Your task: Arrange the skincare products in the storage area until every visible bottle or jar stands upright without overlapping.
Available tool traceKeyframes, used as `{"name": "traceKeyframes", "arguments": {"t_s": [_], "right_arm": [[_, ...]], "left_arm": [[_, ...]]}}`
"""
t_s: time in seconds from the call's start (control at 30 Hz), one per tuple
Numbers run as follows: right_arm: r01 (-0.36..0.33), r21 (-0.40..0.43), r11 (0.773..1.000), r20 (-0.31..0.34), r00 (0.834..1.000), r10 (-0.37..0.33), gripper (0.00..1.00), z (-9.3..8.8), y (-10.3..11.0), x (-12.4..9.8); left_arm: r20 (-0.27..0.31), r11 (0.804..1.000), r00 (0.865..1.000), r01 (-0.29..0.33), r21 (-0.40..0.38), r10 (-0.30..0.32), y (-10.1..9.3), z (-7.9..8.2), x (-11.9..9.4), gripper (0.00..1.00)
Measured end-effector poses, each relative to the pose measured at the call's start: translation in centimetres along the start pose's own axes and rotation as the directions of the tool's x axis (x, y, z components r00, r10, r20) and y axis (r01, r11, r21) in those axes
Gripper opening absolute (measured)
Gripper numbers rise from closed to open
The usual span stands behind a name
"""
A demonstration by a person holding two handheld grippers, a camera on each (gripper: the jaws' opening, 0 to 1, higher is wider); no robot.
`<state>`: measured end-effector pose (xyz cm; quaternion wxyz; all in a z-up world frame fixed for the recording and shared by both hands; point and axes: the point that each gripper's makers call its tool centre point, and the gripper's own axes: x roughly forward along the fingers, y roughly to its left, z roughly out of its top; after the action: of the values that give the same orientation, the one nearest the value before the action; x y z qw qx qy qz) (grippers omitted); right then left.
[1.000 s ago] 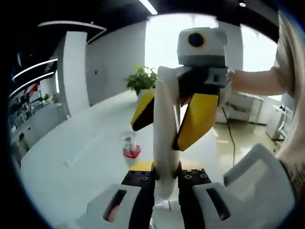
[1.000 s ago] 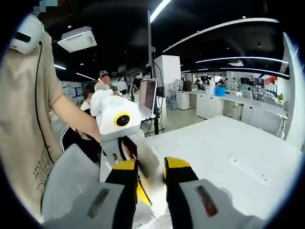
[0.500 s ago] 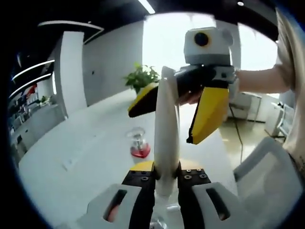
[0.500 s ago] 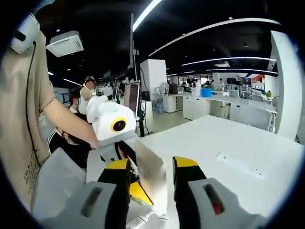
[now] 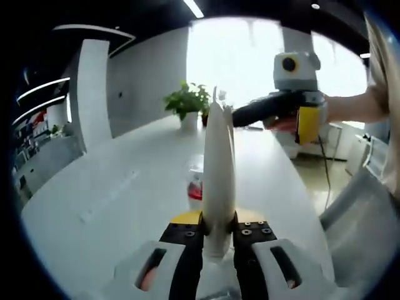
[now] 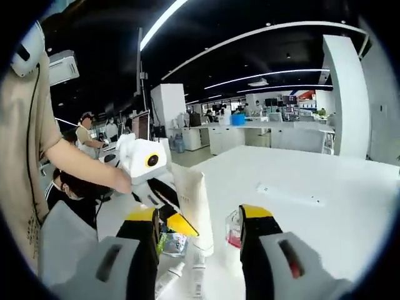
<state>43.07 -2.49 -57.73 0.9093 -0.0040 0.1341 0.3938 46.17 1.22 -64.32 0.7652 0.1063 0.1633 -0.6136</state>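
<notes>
My left gripper (image 5: 219, 220) is shut on the lower end of a white tube (image 5: 217, 162), which stands upright over the white table (image 5: 106, 200). A small clear bottle with red liquid (image 5: 195, 185) stands just behind the tube. My right gripper (image 5: 278, 119) hovers apart from the tube at the upper right. In the right gripper view my right gripper (image 6: 200, 222) is open with nothing between its fingers. Beyond it the left gripper (image 6: 178, 212) holds the tube (image 6: 194, 200), with the red bottle (image 6: 233, 228) beside it.
Two small tubes (image 6: 169, 278) (image 6: 197, 272) lie flat on the table near a clear packet (image 6: 174, 242). A potted plant (image 5: 187, 105) stands at the far table edge. A grey chair (image 5: 362, 212) is at the right. A person's sleeve (image 6: 31, 144) fills the left.
My right gripper has let go of the tube, opened wider and drawn back from it. My left gripper keeps the tube upright.
</notes>
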Motion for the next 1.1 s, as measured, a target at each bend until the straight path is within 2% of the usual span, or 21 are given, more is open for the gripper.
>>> {"name": "traceKeyframes", "arguments": {"t_s": [0.13, 0.27, 0.5, 0.87, 0.97, 1.0, 1.03, 1.1], "right_arm": [[0.041, 0.027, 0.999, -0.025, 0.999, -0.040, 0.59, -1.7, -0.6, -1.0], [0.077, 0.065, 0.995, -0.044, 0.996, -0.075, 0.59, -3.3, -1.1, -2.0], [0.122, 0.105, 0.987, -0.064, 0.991, -0.116, 0.61, -5.0, -1.8, -2.8], [0.149, 0.138, 0.979, -0.078, 0.987, -0.139, 0.62, -6.3, -2.0, -2.7], [0.150, 0.141, 0.979, -0.086, 0.987, -0.139, 0.61, -6.6, -2.0, -2.7], [0.150, 0.141, 0.978, -0.087, 0.986, -0.139, 0.61, -6.7, -2.0, -2.7], [0.151, 0.142, 0.978, -0.087, 0.986, -0.139, 0.61, -6.7, -1.9, -2.7], [0.151, 0.145, 0.978, -0.086, 0.986, -0.139, 0.61, -6.7, -1.9, -2.7]], "left_arm": [[-0.005, 1.000, 1.000, -0.002, -0.014, 0.002, 0.9, -1.0, 0.7, 0.13], [-0.012, 1.000, 1.000, 0.000, -0.011, 0.000, 1.4, -1.9, 1.4, 0.13], [0.008, 0.999, 1.000, 0.001, -0.033, -0.001, 2.2, -2.7, 2.3, 0.13], [0.034, 0.999, 0.999, 0.025, -0.038, -0.024, 2.1, -3.6, 2.9, 0.14], [0.023, 0.999, 0.999, 0.026, -0.033, -0.025, 2.0, -4.3, 2.9, 0.14], [0.067, 0.999, 0.997, 0.032, -0.013, -0.031, 1.9, -3.6, 3.0, 0.14], [0.042, 0.999, 0.999, 0.026, -0.031, -0.025, 1.9, -4.1, 2.8, 0.14], [0.041, 0.999, 0.999, 0.024, -0.034, -0.022, 1.9, -4.2, 2.5, 0.15]]}}
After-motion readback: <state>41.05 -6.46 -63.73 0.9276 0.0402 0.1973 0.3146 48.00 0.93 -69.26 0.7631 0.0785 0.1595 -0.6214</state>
